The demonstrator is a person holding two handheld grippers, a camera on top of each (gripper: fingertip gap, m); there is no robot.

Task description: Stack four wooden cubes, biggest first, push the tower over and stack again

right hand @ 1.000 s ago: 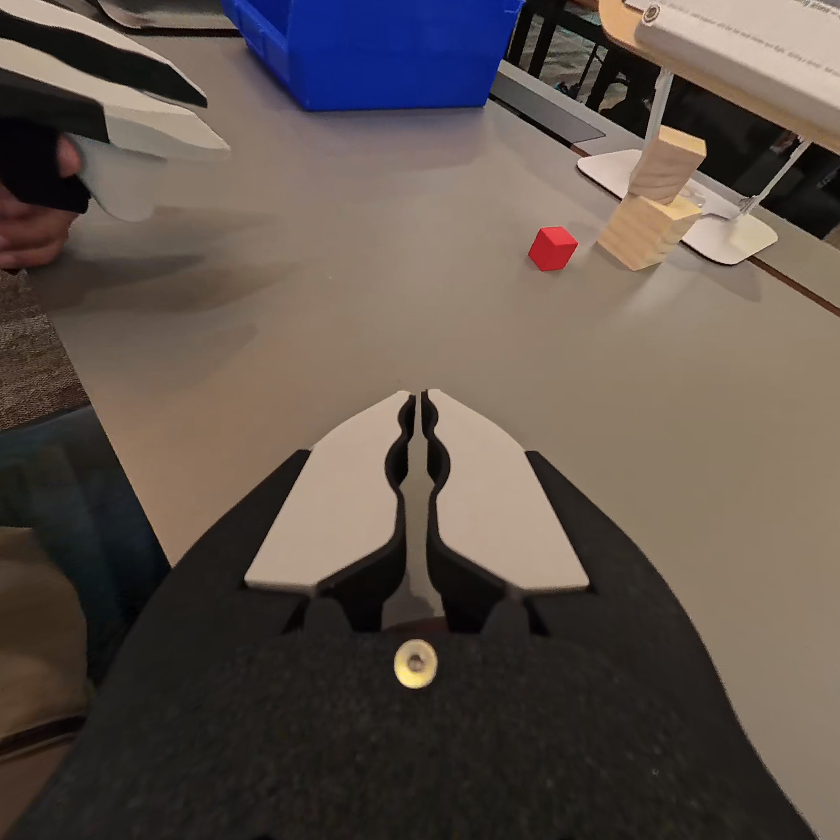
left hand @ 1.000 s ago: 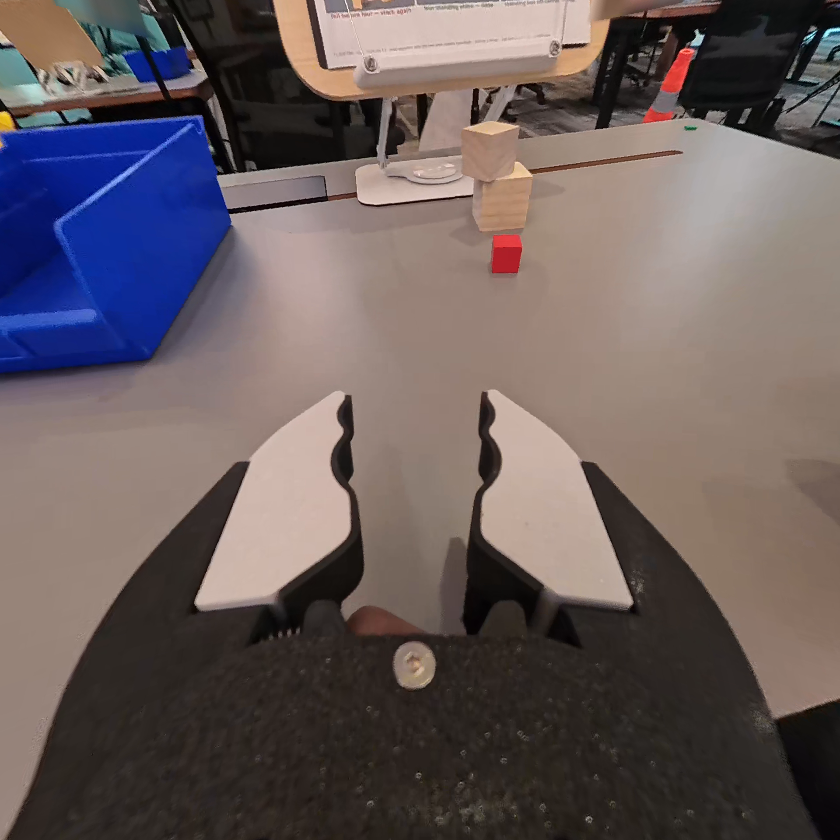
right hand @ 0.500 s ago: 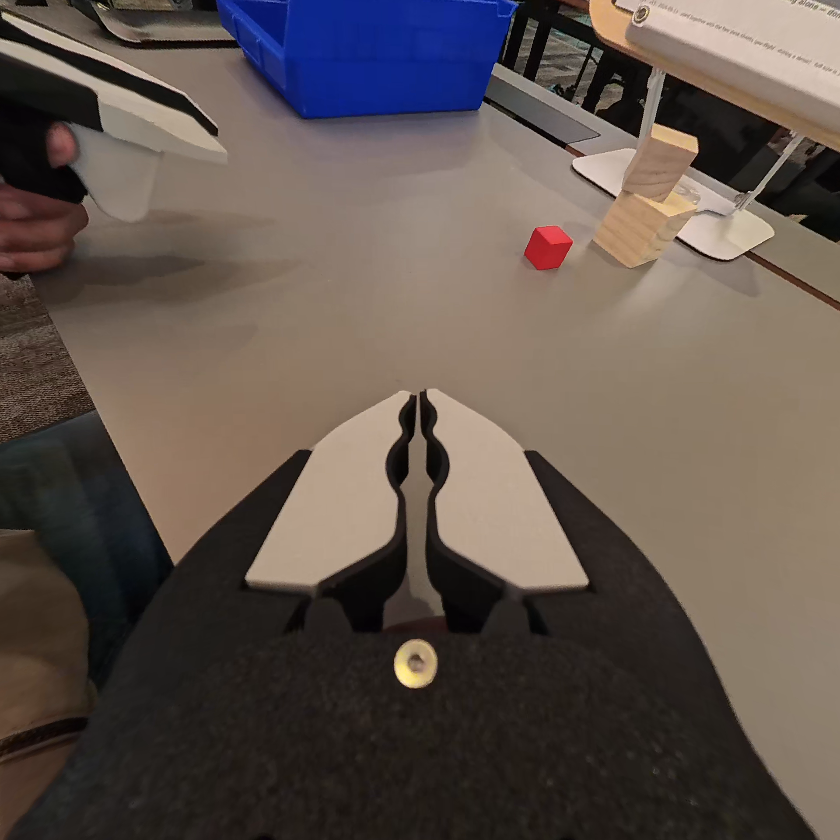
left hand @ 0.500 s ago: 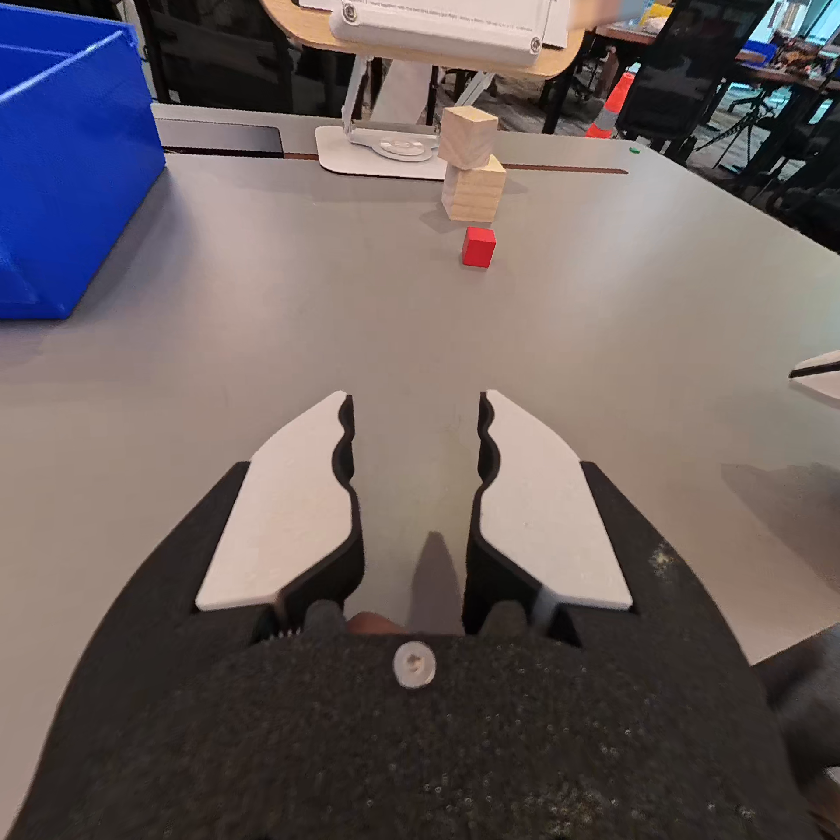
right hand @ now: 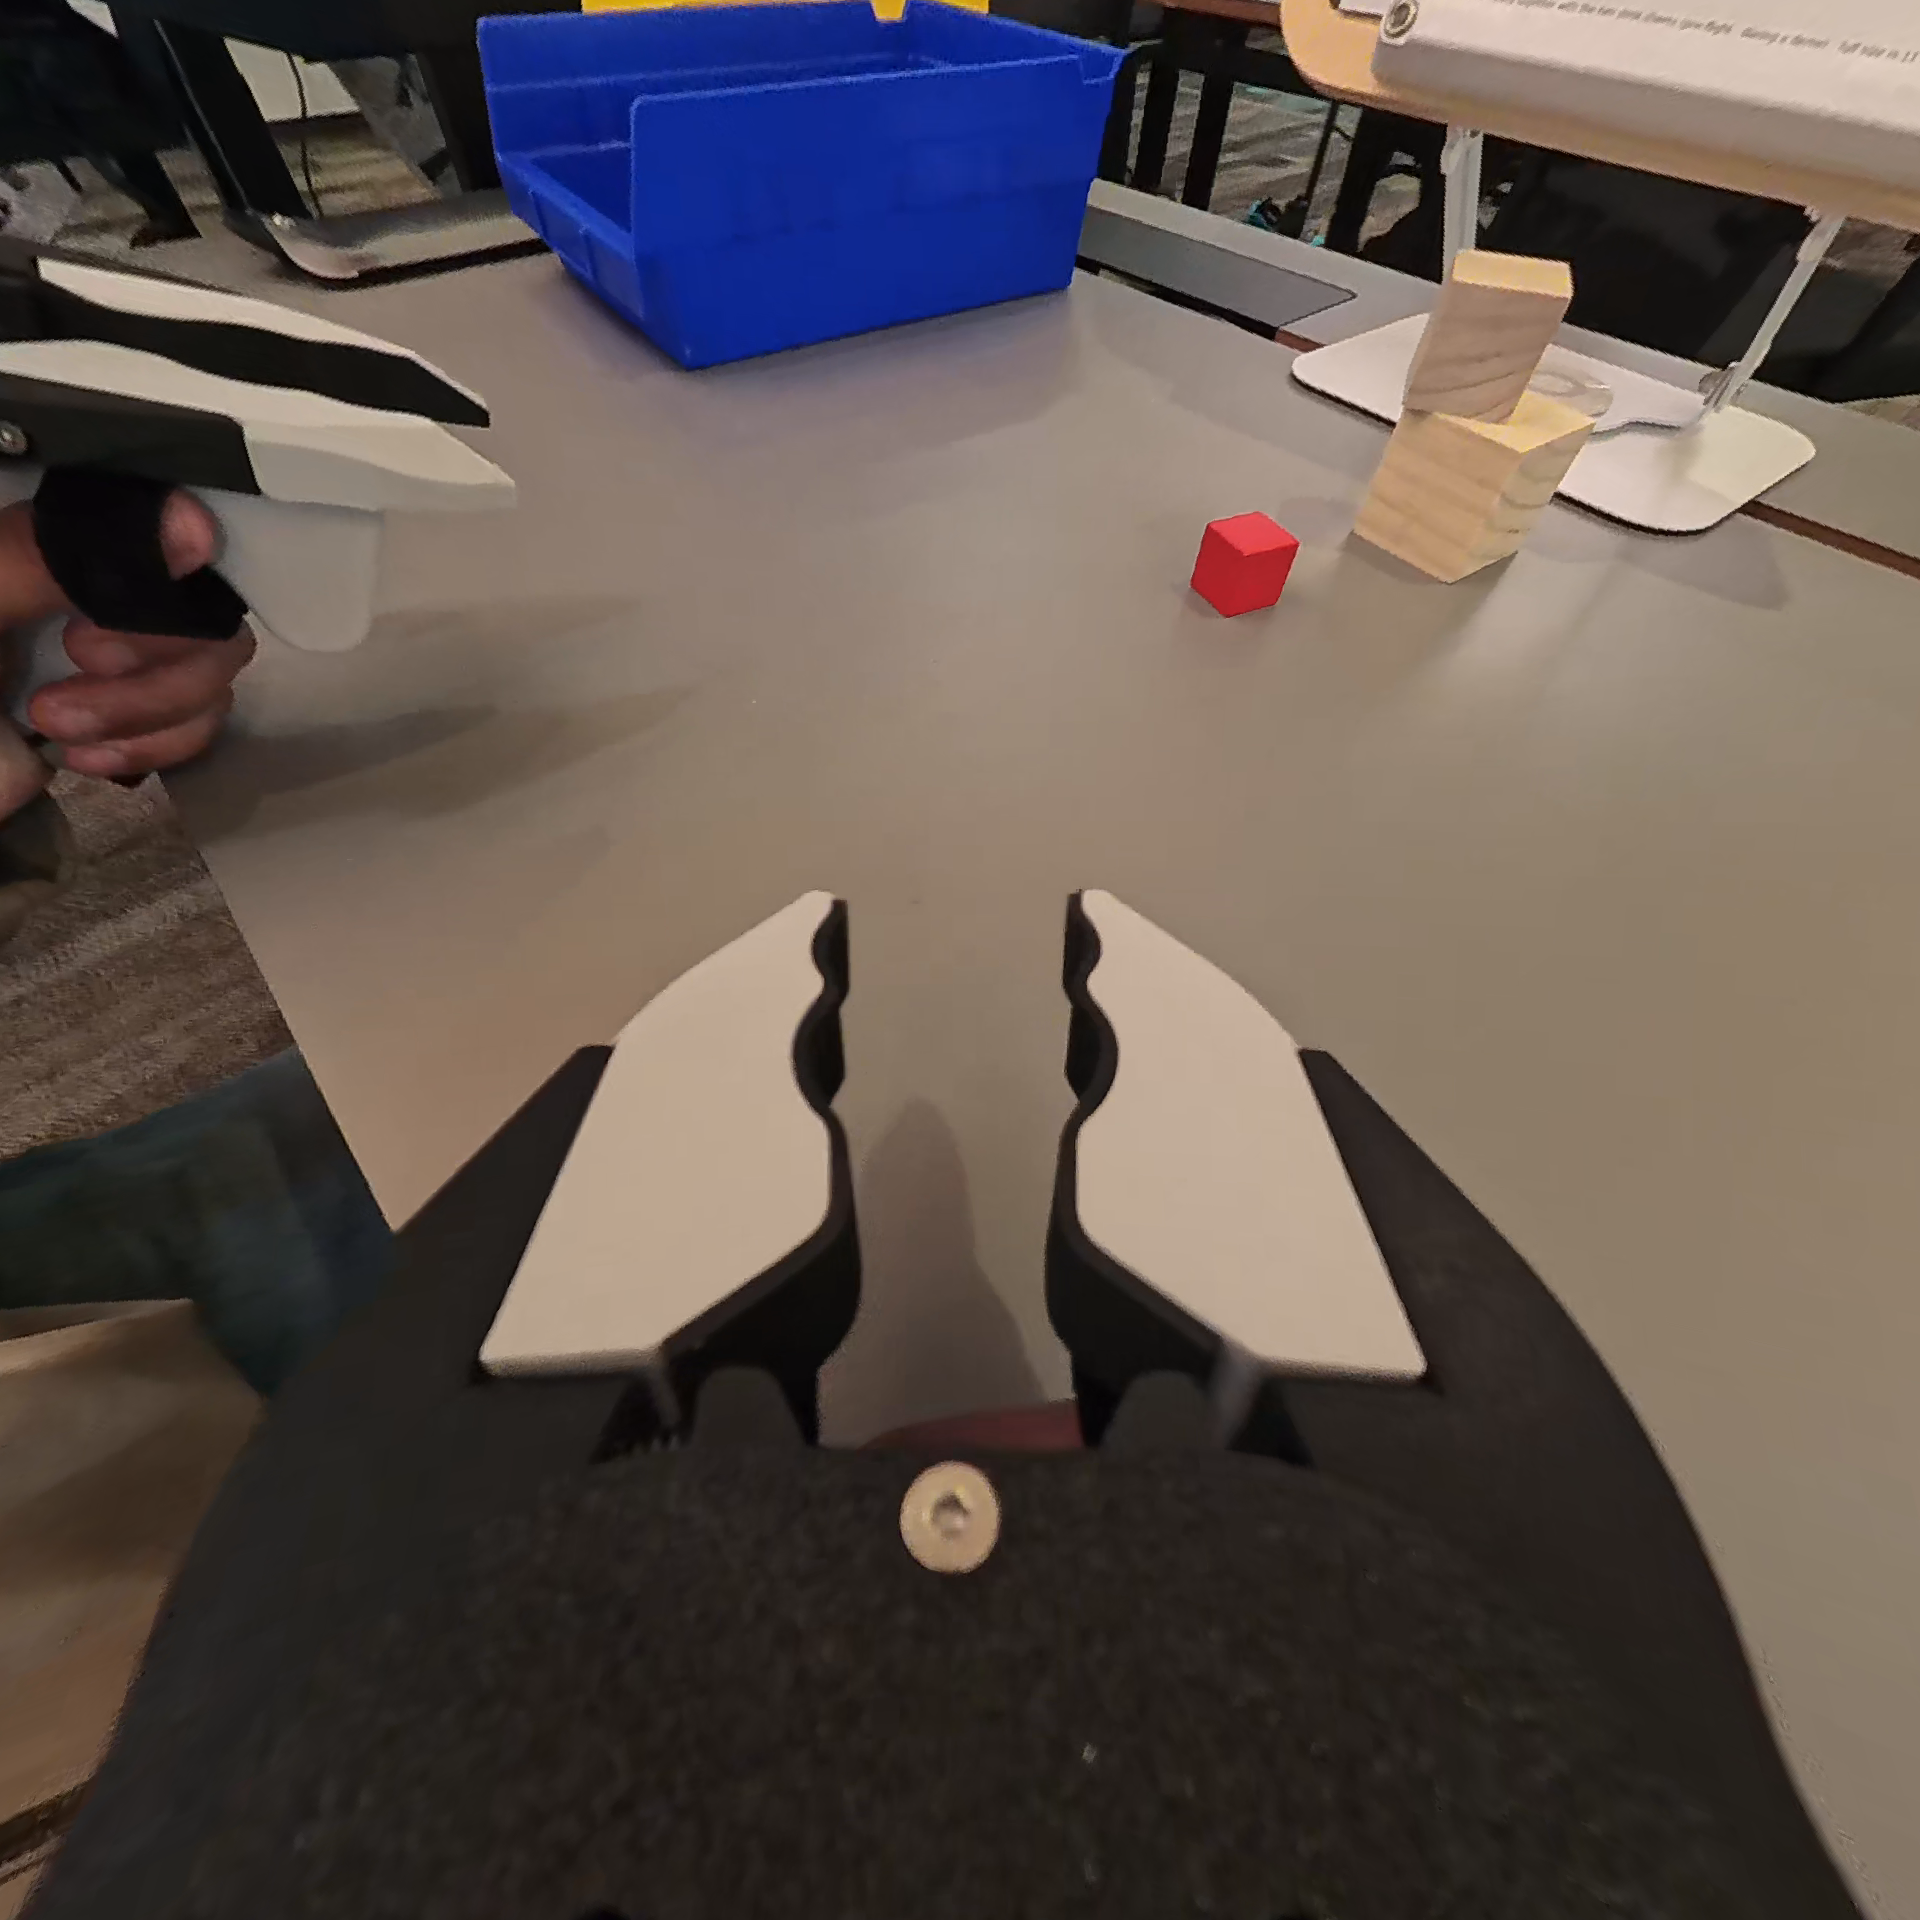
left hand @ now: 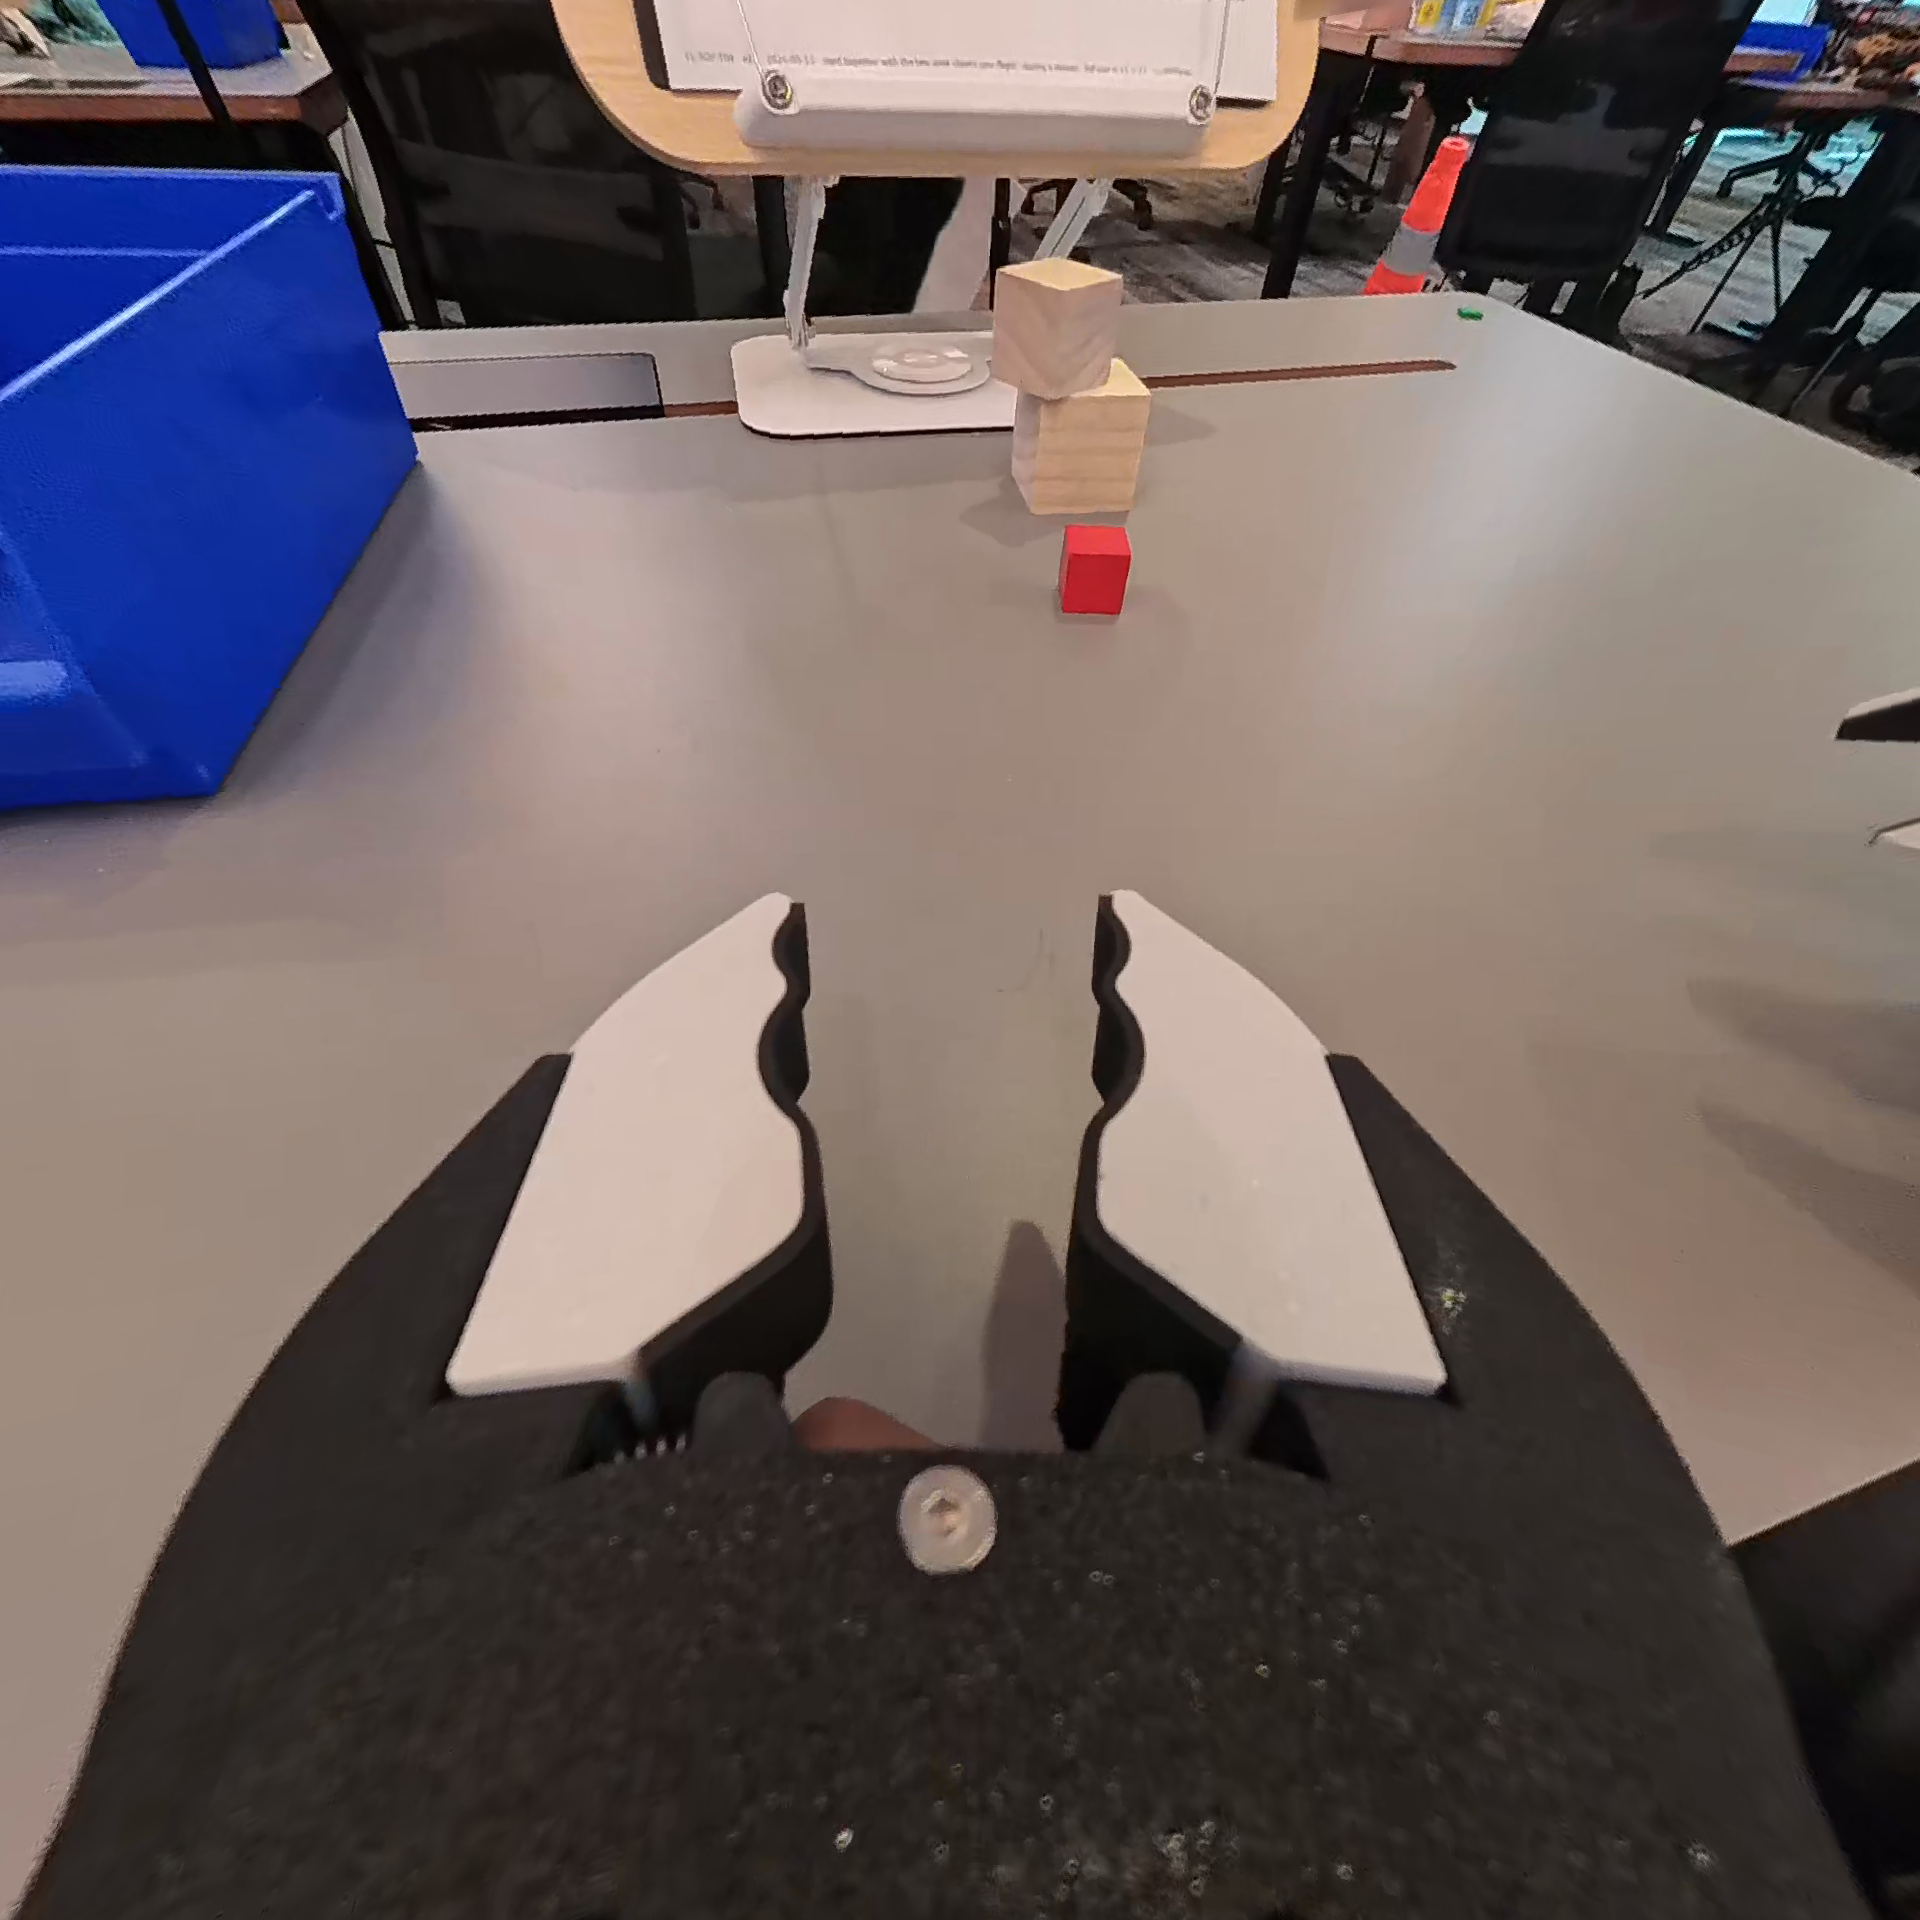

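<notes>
Two plain wooden cubes stand stacked at the far side of the grey table (left hand: 623, 727): a larger lower cube (left hand: 1081, 442) with a smaller cube (left hand: 1055, 327) tilted and offset on top. They also show in the right wrist view as the lower cube (right hand: 1465, 494) and the top cube (right hand: 1486, 338). A small red cube (left hand: 1094, 569) (right hand: 1242, 564) sits on the table just in front of them. My left gripper (left hand: 948, 909) is open and empty, well short of the cubes. My right gripper (right hand: 956, 904) is open and empty, also far from them. The left gripper shows at the left of the right wrist view (right hand: 457, 436).
A blue bin (left hand: 156, 468) (right hand: 800, 177) stands at the table's left. A white stand base (left hand: 862, 390) holding a wooden board with a sheet (left hand: 935, 83) sits just behind the cubes. An orange cone (left hand: 1418, 223) and chairs stand beyond the table.
My right gripper has opened from shut. Both grippers shifted a little; the left one swung its aim and came back toward the cubes. The cubes have not moved.
</notes>
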